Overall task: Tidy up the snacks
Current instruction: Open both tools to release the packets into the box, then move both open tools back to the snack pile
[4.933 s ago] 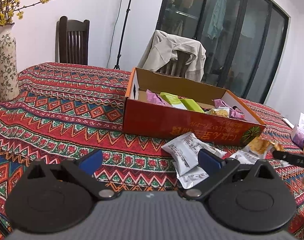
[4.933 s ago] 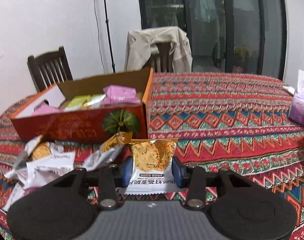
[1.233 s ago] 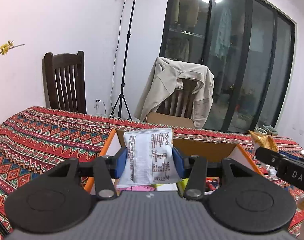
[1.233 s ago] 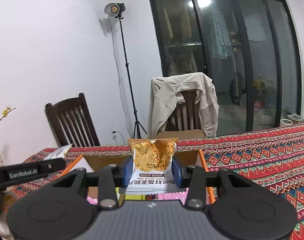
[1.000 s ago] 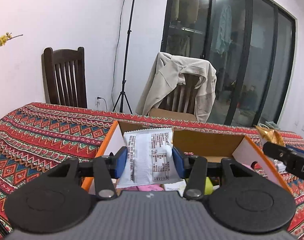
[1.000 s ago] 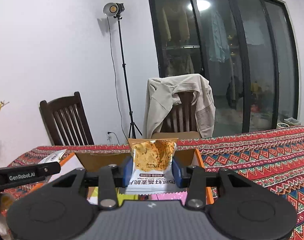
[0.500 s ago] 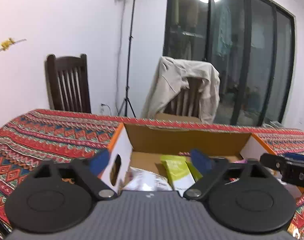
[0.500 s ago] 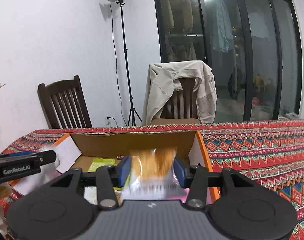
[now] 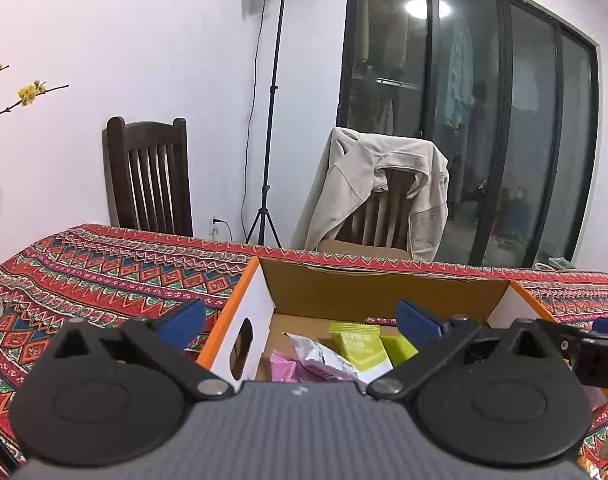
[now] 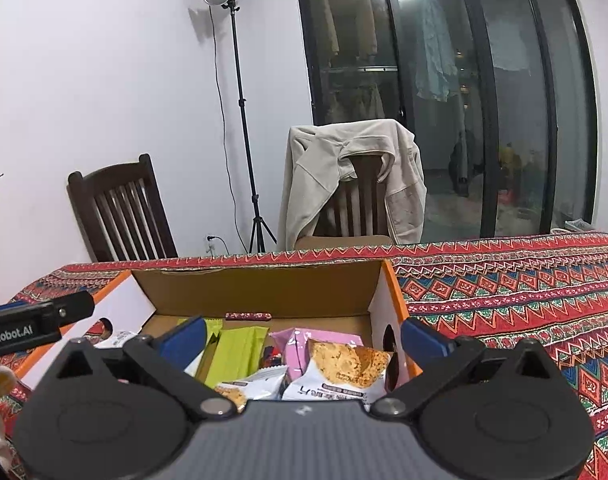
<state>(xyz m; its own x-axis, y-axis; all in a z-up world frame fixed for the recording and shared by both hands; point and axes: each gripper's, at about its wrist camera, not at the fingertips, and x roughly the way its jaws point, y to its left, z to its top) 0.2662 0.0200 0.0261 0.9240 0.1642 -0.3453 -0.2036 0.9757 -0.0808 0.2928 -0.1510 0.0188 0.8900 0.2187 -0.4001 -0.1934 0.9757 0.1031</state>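
While both grippers hang over cardboard box (image 10: 378,280) on patterned tablecloth (image 10: 504,292): box holds green packets (image 10: 240,350), pink packet (image 10: 300,342), white snack packet (image 9: 320,356), cracker packet (image 10: 344,372). Left gripper (image 9: 300,318) spread wide, jaws opening, nothing between. Right gripper (image 10: 304,338) likewise opening, empty, cracker packet lying released below.

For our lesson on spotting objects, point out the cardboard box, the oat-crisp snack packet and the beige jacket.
cardboard box (image 10: 264,292): right wrist view, inner back wall.
oat-crisp snack packet (image 10: 344,372): right wrist view, printed front.
beige jacket (image 9: 356,184): left wrist view, back panel over the chair.
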